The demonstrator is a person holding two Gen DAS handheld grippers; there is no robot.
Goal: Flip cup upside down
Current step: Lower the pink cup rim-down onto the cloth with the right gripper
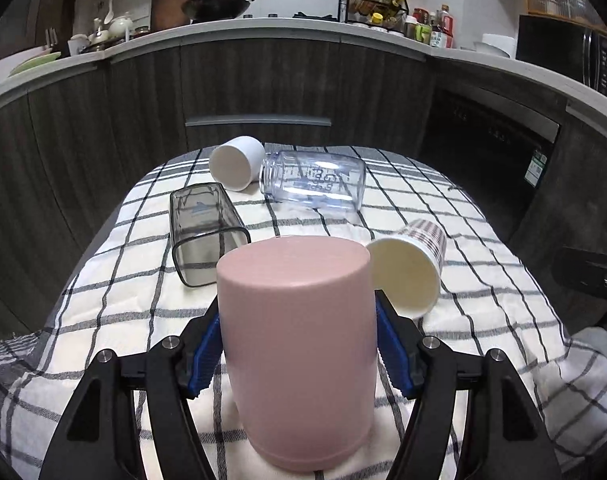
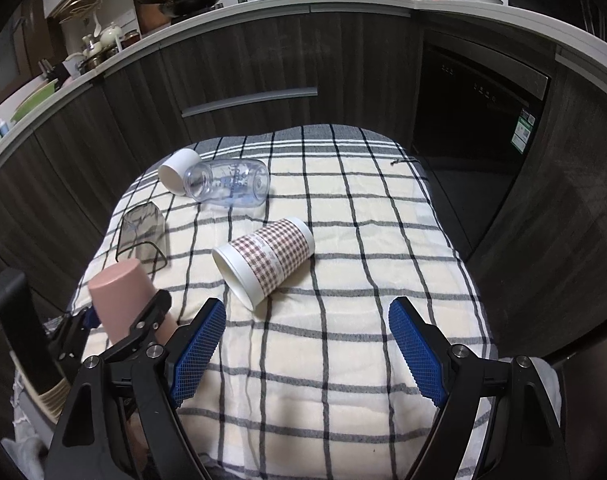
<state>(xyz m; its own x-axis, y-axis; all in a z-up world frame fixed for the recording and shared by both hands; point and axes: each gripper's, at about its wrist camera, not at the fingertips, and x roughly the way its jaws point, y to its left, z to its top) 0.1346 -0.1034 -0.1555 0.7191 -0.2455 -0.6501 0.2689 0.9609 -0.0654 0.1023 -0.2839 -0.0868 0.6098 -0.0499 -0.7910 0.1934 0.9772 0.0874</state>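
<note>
A pink cup [image 1: 299,340] stands upside down, base up, on the checked cloth [image 1: 115,300]. My left gripper [image 1: 299,344] is shut on it, its blue pads against both sides. In the right wrist view the pink cup [image 2: 123,300] sits at the left, between the left gripper's fingers. My right gripper [image 2: 307,348] is open and empty above the cloth [image 2: 343,320], near its front. A checked paper cup [image 2: 265,264] lies on its side just beyond the right gripper; it also shows in the left wrist view [image 1: 407,268].
A grey square tumbler [image 1: 205,232], a white cup [image 1: 235,162] and a clear bottle [image 1: 313,180] lie on their sides further back. Dark cabinets [image 1: 263,80] and a cluttered counter stand behind the table. A dark appliance [image 2: 479,112] is at the right.
</note>
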